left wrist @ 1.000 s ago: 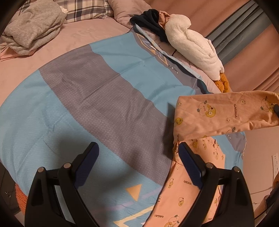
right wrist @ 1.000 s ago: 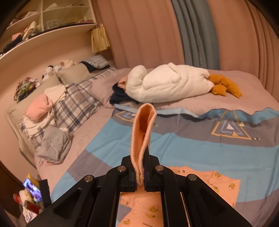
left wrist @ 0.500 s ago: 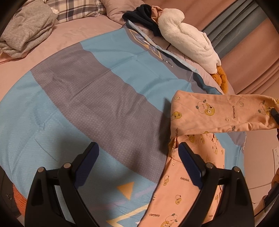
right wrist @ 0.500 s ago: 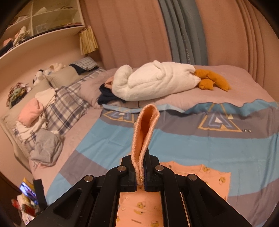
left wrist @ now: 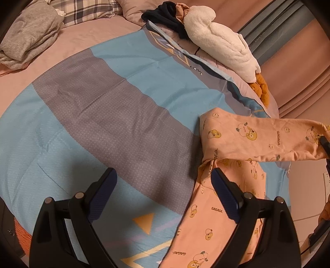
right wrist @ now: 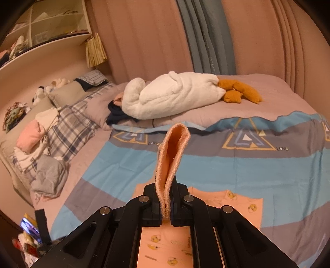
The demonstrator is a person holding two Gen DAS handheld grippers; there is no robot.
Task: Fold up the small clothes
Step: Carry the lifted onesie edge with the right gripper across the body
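A small peach garment with cartoon prints [left wrist: 214,218] lies on the blue and grey blanket [left wrist: 115,115] at the right. My right gripper [right wrist: 166,203] is shut on the garment's cuff [right wrist: 172,152], which sticks up folded between the jaws. It holds one leg [left wrist: 264,138] lifted and stretched to the right, above the rest of the garment [right wrist: 224,202]. My left gripper [left wrist: 163,187] is open and empty, hovering above the blanket, its right finger [left wrist: 224,193] over the garment's left edge.
A white plush toy [left wrist: 220,39] with orange feet [right wrist: 239,92] and a dark garment [left wrist: 169,16] lie at the blanket's far edge. A grey garment [left wrist: 28,37] and plaid pillows [right wrist: 70,127] are at the left. Curtains [right wrist: 206,37] and shelves [right wrist: 41,22] stand behind.
The left gripper has shifted slightly, the view drifting toward the garment. The right gripper keeps the lifted leg held, and its view has panned a little across the bed.
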